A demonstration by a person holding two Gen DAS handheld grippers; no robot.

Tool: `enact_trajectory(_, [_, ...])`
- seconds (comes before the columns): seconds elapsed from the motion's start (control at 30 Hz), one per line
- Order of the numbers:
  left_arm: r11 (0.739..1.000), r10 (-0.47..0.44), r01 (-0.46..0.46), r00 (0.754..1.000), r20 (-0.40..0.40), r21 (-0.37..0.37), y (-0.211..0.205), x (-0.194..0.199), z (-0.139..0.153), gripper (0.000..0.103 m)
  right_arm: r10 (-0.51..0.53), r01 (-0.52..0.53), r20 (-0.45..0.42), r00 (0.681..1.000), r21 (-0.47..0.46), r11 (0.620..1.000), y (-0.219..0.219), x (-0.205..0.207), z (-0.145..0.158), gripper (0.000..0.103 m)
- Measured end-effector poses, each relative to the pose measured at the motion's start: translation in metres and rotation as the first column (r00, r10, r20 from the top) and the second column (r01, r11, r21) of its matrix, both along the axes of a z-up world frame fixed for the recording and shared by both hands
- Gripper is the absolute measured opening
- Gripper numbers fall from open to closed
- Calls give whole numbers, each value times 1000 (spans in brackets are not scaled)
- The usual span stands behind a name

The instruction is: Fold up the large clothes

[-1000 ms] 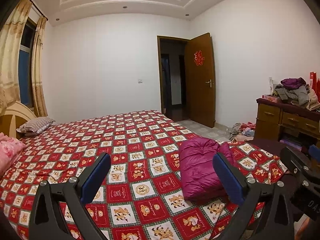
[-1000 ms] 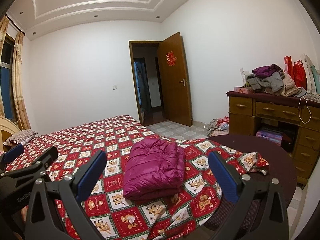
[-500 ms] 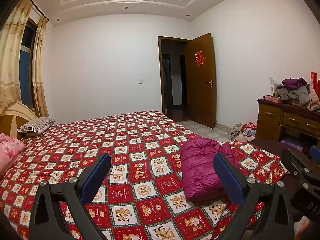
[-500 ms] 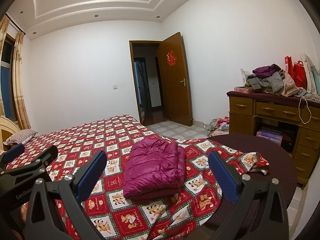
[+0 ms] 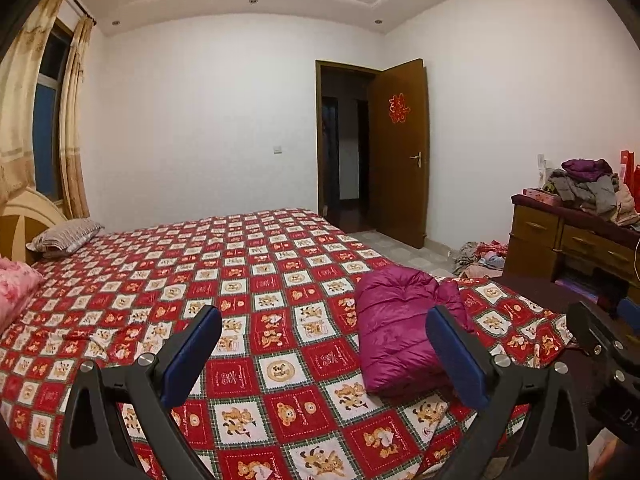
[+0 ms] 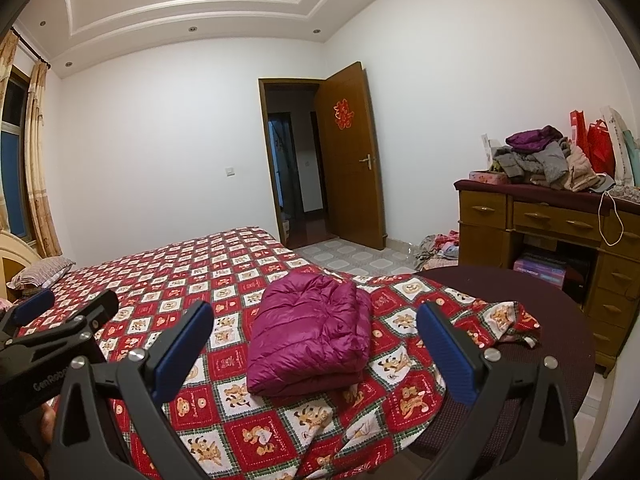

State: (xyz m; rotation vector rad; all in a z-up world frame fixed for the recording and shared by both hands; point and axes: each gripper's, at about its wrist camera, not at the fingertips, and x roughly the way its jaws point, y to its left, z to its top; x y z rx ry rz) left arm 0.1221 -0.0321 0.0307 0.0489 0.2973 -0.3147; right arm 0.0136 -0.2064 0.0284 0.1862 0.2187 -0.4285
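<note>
We see white walls [image 6: 160, 128], an open brown door [image 6: 352, 152], a wooden dresser [image 6: 552, 224] and curtains [image 5: 24, 100].

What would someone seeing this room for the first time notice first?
Probably the folded magenta puffer jacket, lying near the foot corner of the bed on the red bear-print bedspread that covers the whole bed. Next, the heap of unfolded clothes on the wooden dresser at the right wall. Both the left gripper and right gripper hover open, holding nothing.

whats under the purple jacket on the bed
The folded purple jacket lies directly on the red checked bedspread, near the foot corner of the bed. Whatever lies beneath the jacket's own folds is covered and cannot be seen.
</note>
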Motion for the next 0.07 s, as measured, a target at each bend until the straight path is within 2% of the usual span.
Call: enact_trajectory(0.07, [1000,16,-16,1000,0,8,1,3,-1,102,0,0,-4,1000,-1,1000,1,1,-1,103])
